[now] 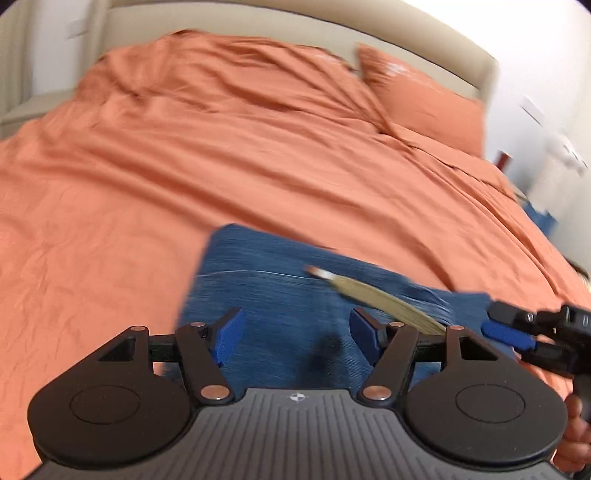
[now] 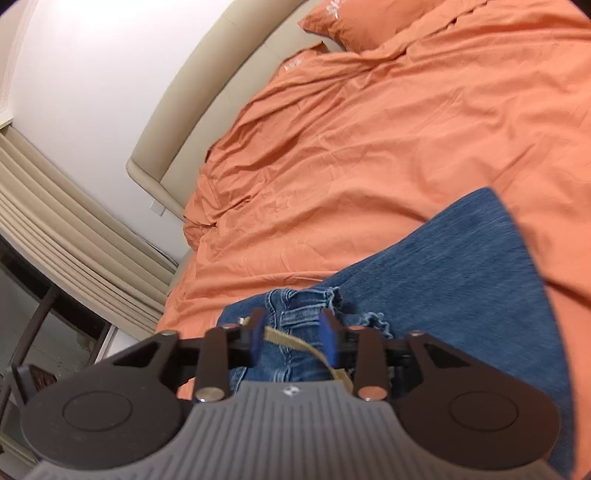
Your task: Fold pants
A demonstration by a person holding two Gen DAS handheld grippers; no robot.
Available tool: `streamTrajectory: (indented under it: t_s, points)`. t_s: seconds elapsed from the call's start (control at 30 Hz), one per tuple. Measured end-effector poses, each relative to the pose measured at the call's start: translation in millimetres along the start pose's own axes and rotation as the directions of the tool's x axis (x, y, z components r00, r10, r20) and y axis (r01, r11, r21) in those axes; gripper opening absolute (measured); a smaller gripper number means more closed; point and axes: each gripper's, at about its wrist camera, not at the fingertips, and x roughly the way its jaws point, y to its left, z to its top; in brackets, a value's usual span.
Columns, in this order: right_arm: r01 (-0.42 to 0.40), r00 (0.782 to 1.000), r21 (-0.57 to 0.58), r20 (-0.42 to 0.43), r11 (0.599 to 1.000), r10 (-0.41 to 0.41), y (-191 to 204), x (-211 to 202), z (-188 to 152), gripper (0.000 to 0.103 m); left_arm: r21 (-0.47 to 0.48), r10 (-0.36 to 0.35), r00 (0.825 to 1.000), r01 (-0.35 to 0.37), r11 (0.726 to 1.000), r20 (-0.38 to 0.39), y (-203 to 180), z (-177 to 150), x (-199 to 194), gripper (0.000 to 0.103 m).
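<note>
Blue jeans [image 1: 266, 280] lie folded on the orange bed cover, and motion blurs them in the left wrist view. My left gripper [image 1: 295, 325] hovers over them, open wide, with nothing between its blue pads. A tan strap [image 1: 369, 291] crosses the denim by its right finger. My right gripper [image 1: 495, 321] reaches in from the right edge. In the right wrist view the right gripper [image 2: 293, 332] stands open over the ruffled waistband [image 2: 299, 306] of the jeans [image 2: 461, 280]. The denim lies between the fingers, and the pads are apart from it. The tan strap [image 2: 291, 341] runs under them.
The orange duvet [image 1: 184, 166] covers the whole bed, with an orange pillow [image 1: 424, 99] at the beige headboard [image 1: 295, 22]. Beige curtains [image 2: 55, 206] and a dark table frame [image 2: 37, 310] stand left of the bed. A hand [image 1: 576, 432] holds the right gripper's handle.
</note>
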Motion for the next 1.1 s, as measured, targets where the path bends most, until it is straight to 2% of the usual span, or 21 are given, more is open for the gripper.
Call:
streamTrajectory:
  t_s: [0.13, 0.23, 0.27, 0.33, 0.37, 0.5, 0.57, 0.67, 0.8, 0.93, 1.0, 1.07, 1.1]
  points:
    - [0.045, 0.999, 0.013, -0.03, 0.999, -0.045, -8.8, 32.9, 2.6, 0.035, -0.064, -0.01, 1.0, 0.009, 0.998, -0.002, 15.4, 9.3, 15.7, 0.075]
    - [0.024, 0.998, 0.075, -0.068, 0.997, -0.019, -23.9, 51.6, -1.9, 0.033, -0.068, -0.023, 1.0, 0.023, 0.997, 0.0, 20.4, 15.1, 27.9, 0.076]
    - [0.02, 0.997, 0.082, -0.074, 0.996, -0.014, -25.5, 55.1, -2.9, 0.03, -0.067, -0.025, 1.0, 0.025, 0.997, -0.001, 17.2, 13.0, 28.2, 0.075]
    - [0.013, 0.997, 0.065, -0.082, 0.998, -0.007, -23.1, 54.3, -2.5, 0.015, -0.063, -0.027, 1.0, 0.027, 0.998, -0.003, 17.2, 12.0, 31.8, 0.076]
    - [-0.003, 0.997, 0.056, -0.073, 0.998, 0.007, -19.3, 49.7, -1.7, 0.009, -0.062, -0.028, 1.0, 0.028, 0.998, -0.003, 17.3, 12.1, 31.9, 0.075]
    - [-0.155, 0.988, 0.072, -0.007, 0.985, 0.156, 8.7, 11.1, 9.2, 0.005, -0.07, -0.049, 0.999, 0.05, 0.996, 0.009, 18.7, 14.3, 26.5, 0.069]
    - [-0.184, 0.983, 0.077, 0.006, 0.98, 0.184, 18.8, -6.4, 13.1, 0.005, -0.067, -0.06, 0.998, 0.061, 0.996, 0.017, 19.2, 14.8, 20.2, 0.069]
    - [-0.132, 0.991, 0.116, -0.016, 0.984, 0.134, 10.0, -14.7, 8.4, 0.004, -0.04, -0.048, 0.999, 0.048, 0.998, 0.009, 16.0, 13.7, 17.4, 0.069]
    - [0.005, 0.996, 0.224, -0.089, 0.975, 0.015, -30.8, -0.7, -8.6, 0.004, -0.021, -0.022, 0.999, 0.022, 1.0, -0.039, 12.2, 10.1, 29.6, 0.069]
    - [0.037, 0.994, 0.215, -0.104, 0.976, -0.015, -37.5, 9.4, -9.9, 0.005, 0.009, 0.003, 0.997, -0.003, 1.0, -0.072, 10.0, 4.8, 42.9, 0.068]
    - [0.03, 0.995, 0.193, -0.098, 0.981, -0.012, -34.2, 8.1, -8.2, 0.009, 0.015, 0.01, 0.997, -0.009, 1.0, -0.077, 10.2, 3.2, 44.9, 0.068]
    - [0.047, 0.995, 0.194, -0.09, 0.98, -0.029, -36.9, 7.1, -8.1, 0.023, 0.014, 0.007, 0.997, -0.006, 1.0, -0.079, 10.3, 3.3, 44.9, 0.068]
    - [0.048, 0.996, 0.205, -0.09, 0.978, -0.03, -40.4, 6.8, -7.7, 0.027, 0.013, 0.005, 0.997, -0.004, 1.0, -0.078, 10.4, 3.8, 44.6, 0.068]
